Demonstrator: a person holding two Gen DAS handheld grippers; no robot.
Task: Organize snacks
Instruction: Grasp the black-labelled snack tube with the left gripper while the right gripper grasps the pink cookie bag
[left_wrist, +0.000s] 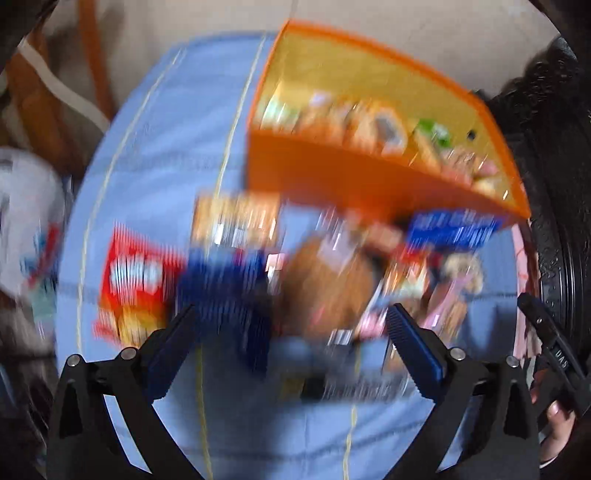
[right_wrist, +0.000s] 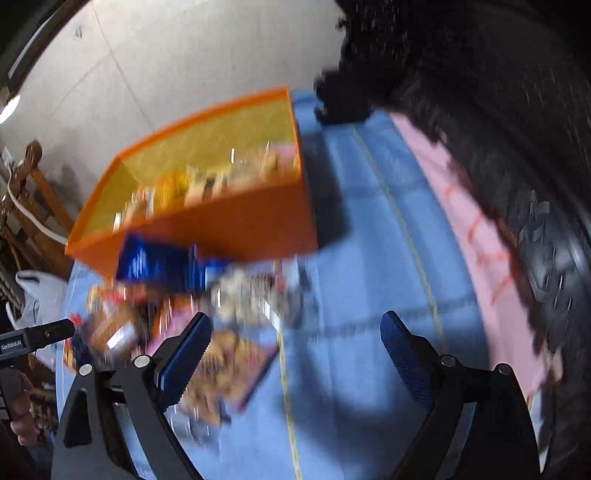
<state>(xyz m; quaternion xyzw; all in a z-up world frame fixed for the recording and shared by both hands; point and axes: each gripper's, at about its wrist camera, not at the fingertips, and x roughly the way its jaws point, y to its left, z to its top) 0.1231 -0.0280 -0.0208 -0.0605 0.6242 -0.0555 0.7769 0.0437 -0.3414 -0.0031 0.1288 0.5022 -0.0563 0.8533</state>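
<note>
Blue-padded left tool (left_wrist: 291, 332) and right tool (right_wrist: 295, 336) wide, empty, above scattered snacks (left_wrist: 325, 280).

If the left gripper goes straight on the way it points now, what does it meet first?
Probably the brown snack pack in the loose pile on the blue cloth, between the open left gripper fingers; blur leaves depth uncertain.

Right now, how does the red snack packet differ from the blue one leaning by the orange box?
The red packet lies flat on the blue cloth, well clear of the orange box; the blue packet sits right against the box's front wall. The red one is nearer the left edge of the pile. Both remain outside the box.
</note>
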